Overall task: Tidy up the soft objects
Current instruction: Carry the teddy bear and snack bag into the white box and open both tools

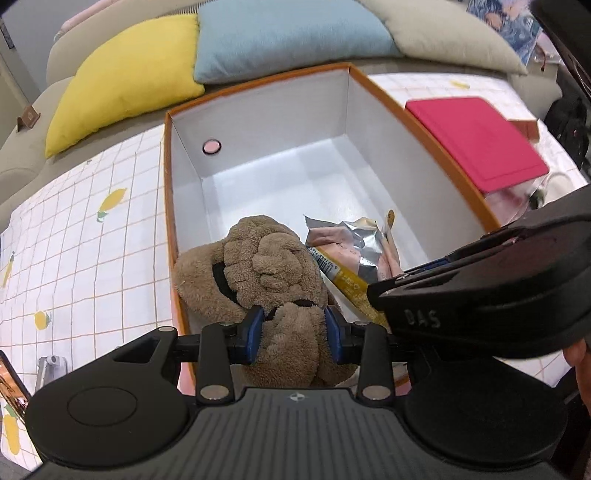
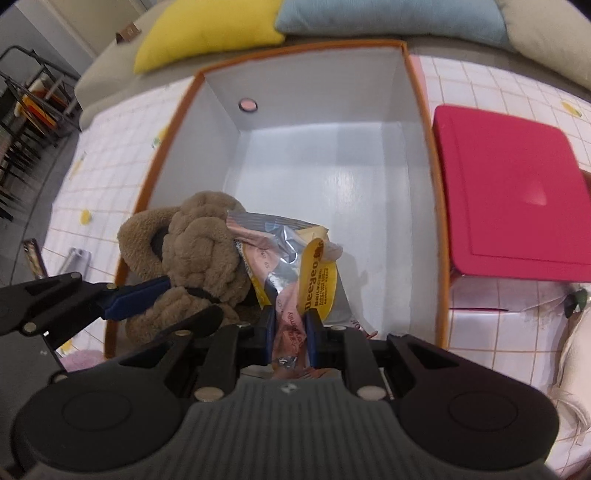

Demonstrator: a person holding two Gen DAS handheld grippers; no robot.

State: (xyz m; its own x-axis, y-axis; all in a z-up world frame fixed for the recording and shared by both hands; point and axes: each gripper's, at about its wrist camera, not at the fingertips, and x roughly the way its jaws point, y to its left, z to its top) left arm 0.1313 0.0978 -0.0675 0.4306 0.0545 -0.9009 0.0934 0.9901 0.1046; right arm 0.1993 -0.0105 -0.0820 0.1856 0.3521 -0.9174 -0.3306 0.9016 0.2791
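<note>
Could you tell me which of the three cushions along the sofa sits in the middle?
The light blue cushion sits in the middle, with the yellow cushion on one side and the beige cushion on the other, behind the orange-rimmed box.

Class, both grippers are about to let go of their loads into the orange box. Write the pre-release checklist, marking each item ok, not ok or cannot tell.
1. Left gripper shut on brown plush toy: ok.
2. Right gripper shut on snack packet: ok.
3. Both loads above the orange box: ok.
4. Free floor space in the box beyond the loads: ok.
5. Loads resting on the box floor: cannot tell.
6. Grippers clear of each other: cannot tell.
</note>
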